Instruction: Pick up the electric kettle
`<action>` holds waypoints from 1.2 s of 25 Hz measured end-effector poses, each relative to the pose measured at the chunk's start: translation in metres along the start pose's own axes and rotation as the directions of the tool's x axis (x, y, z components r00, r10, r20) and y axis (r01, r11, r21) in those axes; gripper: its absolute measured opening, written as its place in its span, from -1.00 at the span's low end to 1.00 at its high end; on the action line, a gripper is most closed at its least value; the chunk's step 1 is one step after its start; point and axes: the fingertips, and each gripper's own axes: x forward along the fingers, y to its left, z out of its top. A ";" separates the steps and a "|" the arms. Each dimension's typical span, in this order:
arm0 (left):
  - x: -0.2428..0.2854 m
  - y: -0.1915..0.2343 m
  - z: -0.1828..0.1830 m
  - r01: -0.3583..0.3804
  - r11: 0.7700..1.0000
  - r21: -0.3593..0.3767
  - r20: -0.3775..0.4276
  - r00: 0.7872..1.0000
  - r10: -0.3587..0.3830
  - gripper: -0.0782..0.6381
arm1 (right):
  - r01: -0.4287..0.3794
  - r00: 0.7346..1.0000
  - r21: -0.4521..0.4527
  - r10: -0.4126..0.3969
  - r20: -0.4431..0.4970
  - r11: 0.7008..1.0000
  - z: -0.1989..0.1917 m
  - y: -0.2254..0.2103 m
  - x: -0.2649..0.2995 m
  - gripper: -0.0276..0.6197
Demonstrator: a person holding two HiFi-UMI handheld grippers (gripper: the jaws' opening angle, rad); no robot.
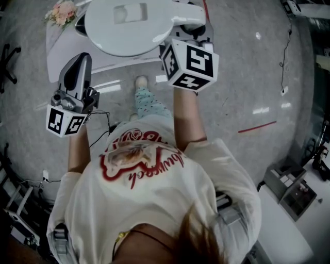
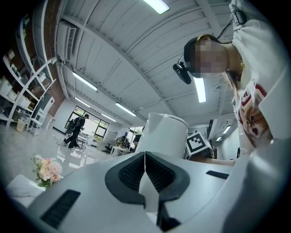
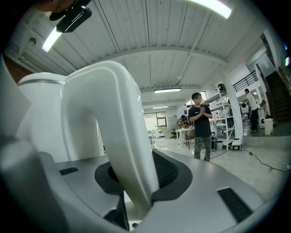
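Kettle (image 1: 129, 26) hangs right in front of you and blocks the way ahead. Table (image 1: 56, 46) lies under it, flowers (image 1: 62, 13) on its far left corner. To your right, open floor (image 1: 247, 77) gives you room.

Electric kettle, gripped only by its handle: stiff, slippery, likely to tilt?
Likely stiff: the handle of the electric kettle holds its arch in the right gripper, jaws closed on it. Glossy plastic could slip. The body sits to one side of the grip, so it may tilt.
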 end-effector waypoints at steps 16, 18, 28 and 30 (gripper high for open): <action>-0.152 -0.111 0.011 0.046 0.999 -0.017 -0.028 0.999 -0.047 -0.75 | 0.021 0.999 0.012 -0.020 -0.041 1.000 -0.022 0.058 -0.189 -0.59; -0.157 -0.116 0.016 0.043 0.999 -0.012 -0.016 0.999 -0.043 -0.75 | 0.002 0.999 0.002 -0.002 -0.041 1.000 -0.022 0.065 -0.198 -0.59; -0.176 -0.152 0.022 0.046 0.998 -0.039 0.024 0.999 -0.045 -0.75 | 0.016 1.000 -0.001 -0.016 -0.005 1.000 -0.011 0.059 -0.248 -0.59; -0.181 -0.162 0.022 0.049 0.998 -0.030 0.028 0.998 -0.048 -0.74 | 0.023 1.000 -0.009 -0.022 0.011 1.000 -0.008 0.054 -0.260 -0.59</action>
